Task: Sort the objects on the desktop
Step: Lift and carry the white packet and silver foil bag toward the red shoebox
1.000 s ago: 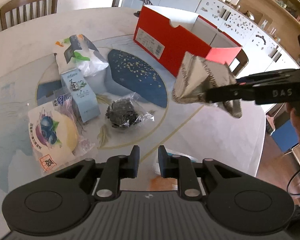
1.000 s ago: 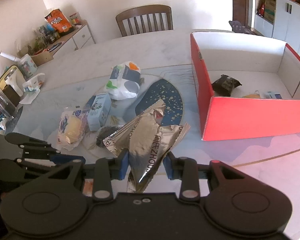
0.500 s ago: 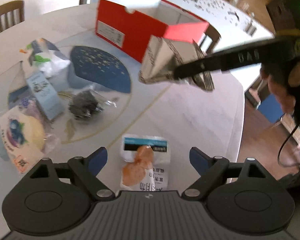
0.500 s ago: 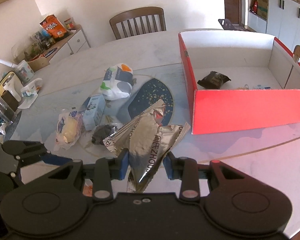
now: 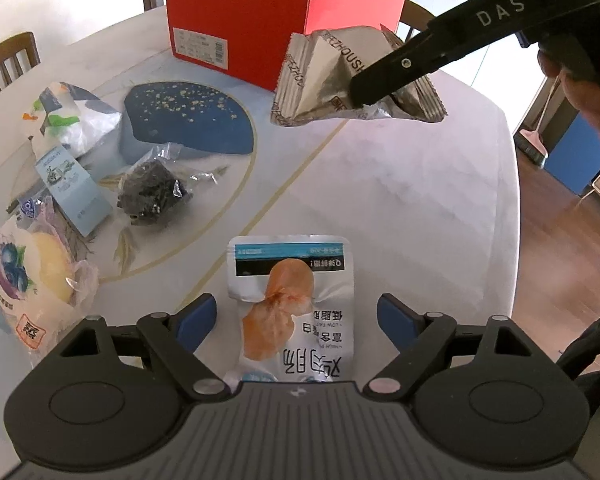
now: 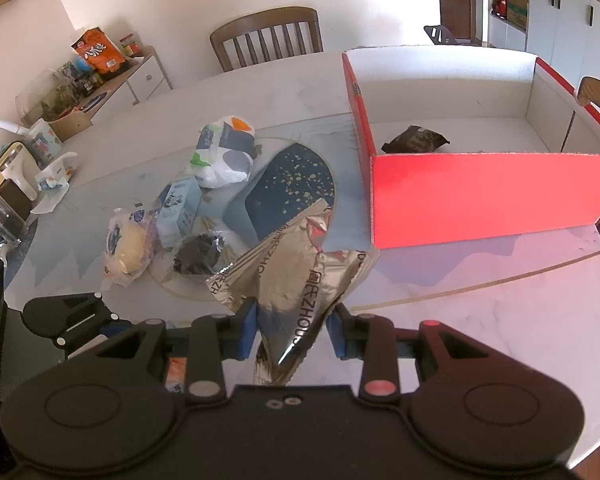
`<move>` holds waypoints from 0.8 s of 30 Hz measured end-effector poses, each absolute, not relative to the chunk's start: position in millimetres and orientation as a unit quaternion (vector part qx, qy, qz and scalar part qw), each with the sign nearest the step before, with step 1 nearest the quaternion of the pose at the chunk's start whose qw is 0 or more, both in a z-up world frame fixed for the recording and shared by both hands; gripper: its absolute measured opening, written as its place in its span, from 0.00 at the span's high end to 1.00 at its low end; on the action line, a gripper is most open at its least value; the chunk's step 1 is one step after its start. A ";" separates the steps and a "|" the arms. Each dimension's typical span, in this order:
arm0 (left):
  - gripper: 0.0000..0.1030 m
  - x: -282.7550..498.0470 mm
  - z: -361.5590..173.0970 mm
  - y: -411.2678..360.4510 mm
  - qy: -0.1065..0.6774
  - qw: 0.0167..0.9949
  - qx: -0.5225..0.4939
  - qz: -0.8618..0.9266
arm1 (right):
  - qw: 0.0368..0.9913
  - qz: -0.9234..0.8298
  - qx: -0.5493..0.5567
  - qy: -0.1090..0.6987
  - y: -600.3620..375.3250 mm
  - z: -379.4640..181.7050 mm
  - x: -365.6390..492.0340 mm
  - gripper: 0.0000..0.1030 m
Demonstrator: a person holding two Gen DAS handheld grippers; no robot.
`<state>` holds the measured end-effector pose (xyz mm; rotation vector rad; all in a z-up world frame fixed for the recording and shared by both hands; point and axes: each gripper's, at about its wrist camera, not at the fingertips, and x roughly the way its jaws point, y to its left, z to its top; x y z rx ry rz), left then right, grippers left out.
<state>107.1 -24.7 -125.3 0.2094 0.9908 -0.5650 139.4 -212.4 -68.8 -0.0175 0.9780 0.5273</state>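
— Under your left gripper [image 5: 296, 316], what's waiting?
— A white snack pouch [image 5: 292, 308] on the surface between wide-open fingers; four more packets lie further left.
— From your right wrist?
— Your right gripper [image 6: 291, 330] has its fingers clamped on the foil bag [image 6: 296, 276], short of the red box [image 6: 488, 196]. One dark packet [image 6: 416, 140] is inside; most remains.

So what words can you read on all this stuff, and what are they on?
"DAS": on the arm of the right claw.
"ZHOUSH": on the silver foil packet that the right claw holds.
Chinese characters, upside down: on the chicken snack pouch between the open left claw's fingers.
A red square with one Chinese character: on the blueberry bread bag.
White label on the red box: too small to read.
Small blue carton: print too blurred.
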 end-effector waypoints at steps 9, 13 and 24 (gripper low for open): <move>0.39 108.0 -121.9 -20.1 0.459 0.844 0.084 -0.263 | 0.848 0.251 -0.011 0.467 -212.7 -69.3 139.4 0.66; 0.42 111.3 -119.9 -15.1 0.462 0.845 0.064 -0.262 | 0.848 0.251 -0.011 0.467 -212.8 -68.7 139.2 0.66; 0.44 116.0 -101.1 15.2 0.457 0.858 -0.025 -0.232 | 0.850 0.255 -0.011 0.462 -215.1 -60.3 138.1 0.66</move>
